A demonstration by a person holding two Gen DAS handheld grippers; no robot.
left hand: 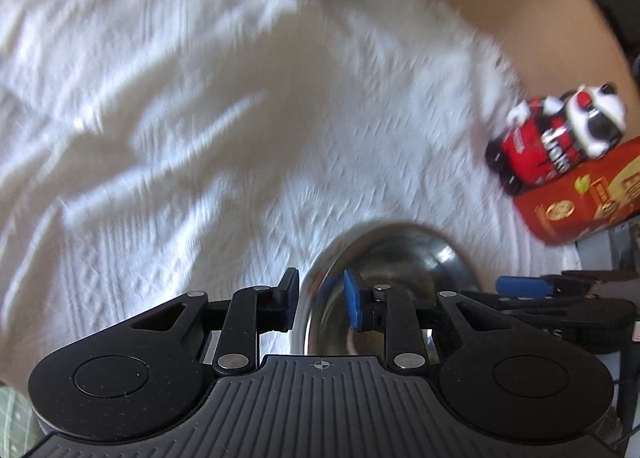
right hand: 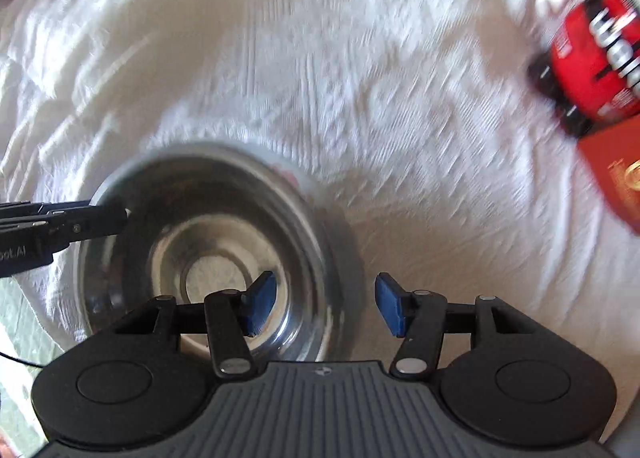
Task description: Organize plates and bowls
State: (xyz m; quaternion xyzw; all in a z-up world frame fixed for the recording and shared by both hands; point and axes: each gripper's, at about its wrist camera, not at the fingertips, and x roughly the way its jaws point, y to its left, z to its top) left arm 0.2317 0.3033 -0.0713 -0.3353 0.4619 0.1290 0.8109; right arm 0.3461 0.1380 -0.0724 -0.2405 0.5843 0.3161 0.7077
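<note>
Gripped the steel bowl (right hand: 180, 198) by its rim with the left claw (left hand: 321, 292), black finger outside the wall and blue pad inside. Took that hold on the side of the bowl turned away from the red box (left hand: 580, 198), probably because a thin rim is the only part of so round and smooth a thing that two narrow fingers can pinch.

Held the right claw (right hand: 324, 300) open over the opposite side of the bowl, the side facing the box. Set one pad above the inside and the other beyond the rim, over the white cloth (left hand: 200, 118), pressing on nothing. Judged this a ready second grip, meant to steady the bowl against tipping around a single pinch.

Found the bowl mouth up over the cloth, between the two claws. Could not tell whether resting or just lifted clear.

Saw the box well apart from the bowl, with a red-and-black pack (left hand: 552, 138) on top of it, both away from the working area. Saw no plate and no second bowl near the bowl, so judged the sorting barely started.
</note>
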